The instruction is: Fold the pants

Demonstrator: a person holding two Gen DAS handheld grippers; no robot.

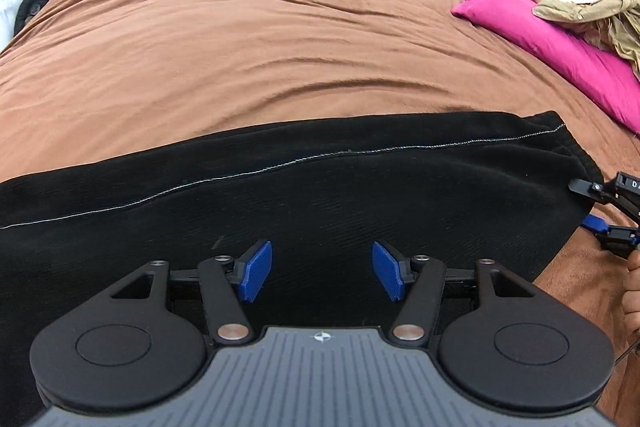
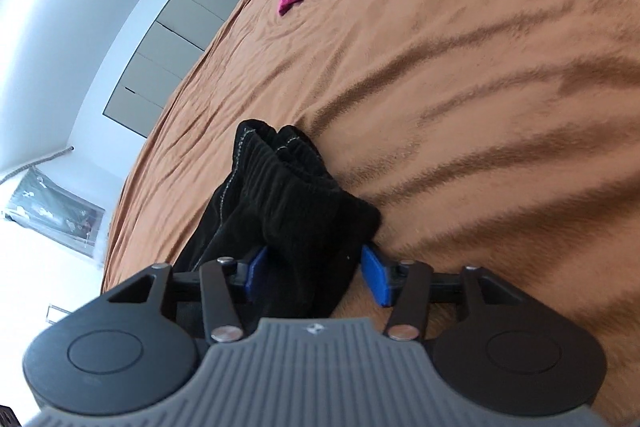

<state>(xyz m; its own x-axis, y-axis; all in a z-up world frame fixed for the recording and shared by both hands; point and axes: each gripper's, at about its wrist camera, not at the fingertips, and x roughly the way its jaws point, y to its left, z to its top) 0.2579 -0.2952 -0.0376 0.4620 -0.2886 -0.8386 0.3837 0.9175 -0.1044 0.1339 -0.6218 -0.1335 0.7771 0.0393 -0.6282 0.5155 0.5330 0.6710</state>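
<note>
Bed risk: the brown bedspread [image 1: 260,39] is already rippled; dragging the pants could bunch it and skew the fold.
Pants risk: thick plush fabric may slip if only 1 end gets pinched, since the middle sags.
Pants look: black pants [image 1: 320,195] lie lengthwise across the near bed, a pale stitched seam along them.
Right gripper [image 2: 316,273]: jaws straddle the gathered waistband end, not visibly clamped.
Left gripper [image 1: 322,271]: blue pads spread apart over mid-leg, gripping nothing.
</note>
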